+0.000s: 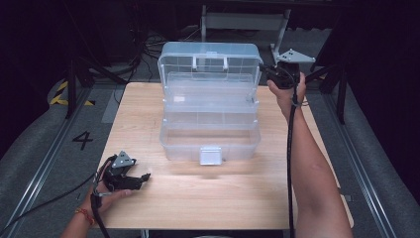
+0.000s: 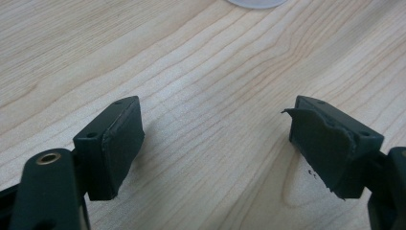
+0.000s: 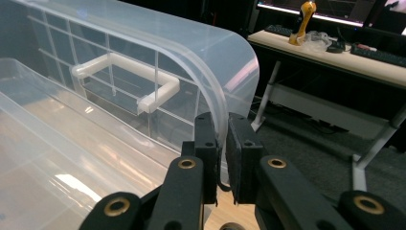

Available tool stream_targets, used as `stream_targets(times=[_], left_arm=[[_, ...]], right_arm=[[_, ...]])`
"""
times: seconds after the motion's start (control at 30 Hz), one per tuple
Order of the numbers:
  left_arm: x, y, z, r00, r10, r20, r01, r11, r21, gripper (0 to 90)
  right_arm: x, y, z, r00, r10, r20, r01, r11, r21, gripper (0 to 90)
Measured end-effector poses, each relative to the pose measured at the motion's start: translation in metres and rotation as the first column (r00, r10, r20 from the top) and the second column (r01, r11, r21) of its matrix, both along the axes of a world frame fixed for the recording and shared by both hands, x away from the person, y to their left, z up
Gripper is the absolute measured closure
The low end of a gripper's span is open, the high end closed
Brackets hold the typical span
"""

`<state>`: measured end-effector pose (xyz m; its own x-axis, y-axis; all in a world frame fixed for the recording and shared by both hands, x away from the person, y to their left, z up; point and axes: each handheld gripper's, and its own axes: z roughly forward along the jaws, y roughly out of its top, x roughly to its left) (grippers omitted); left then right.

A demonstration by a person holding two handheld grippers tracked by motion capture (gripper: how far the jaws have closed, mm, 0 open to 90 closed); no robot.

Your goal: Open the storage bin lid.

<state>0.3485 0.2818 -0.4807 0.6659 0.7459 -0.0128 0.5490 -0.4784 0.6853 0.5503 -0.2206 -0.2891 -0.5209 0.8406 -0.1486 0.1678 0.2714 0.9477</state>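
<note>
Nearest the high camera, the left gripper (image 1: 130, 177) is being rested on the desk (image 1: 233, 198) near its front left corner, jaws spread wide with nothing between them, as seen in the left gripper view. The clear plastic box (image 1: 210, 136) is standing open mid-desk. Its raised lid (image 3: 210, 52) is being pinched at the right rim by the right gripper (image 3: 222, 158), jaws closed on the thin edge. The lid is judged to be under handling; next, it would need to be swung on its hinge without slipping. The desk is pale wood; dark floor, cables and another table are lying beyond.
</note>
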Motion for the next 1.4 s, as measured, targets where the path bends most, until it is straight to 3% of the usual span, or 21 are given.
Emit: stream_targets(times=[0.1, 0.77, 1.4], left_arm=[[0.000, 0.000, -0.001, 1.0000, 0.002, 0.008, -0.002, 1.0000, -0.001, 19.5], [0.000, 0.000, 0.000, 1.0000, 0.002, 0.009, -0.002, 1.0000, 0.001, 19.5], [0.000, 0.000, -0.001, 1.0000, 0.002, 0.009, -0.002, 1.0000, 0.000, 19.4]], right_arm=[[0.006, 0.001, 0.002, 1.0000, -0.003, -0.002, 0.003, 0.9996, -0.029, 84.0], [0.025, 0.002, 0.002, 0.9991, -0.011, -0.040, 0.011, 0.9999, -0.006, 83.9], [0.053, 0.007, 0.002, 0.9962, -0.032, -0.082, 0.029, 0.9991, -0.032, 83.1]])
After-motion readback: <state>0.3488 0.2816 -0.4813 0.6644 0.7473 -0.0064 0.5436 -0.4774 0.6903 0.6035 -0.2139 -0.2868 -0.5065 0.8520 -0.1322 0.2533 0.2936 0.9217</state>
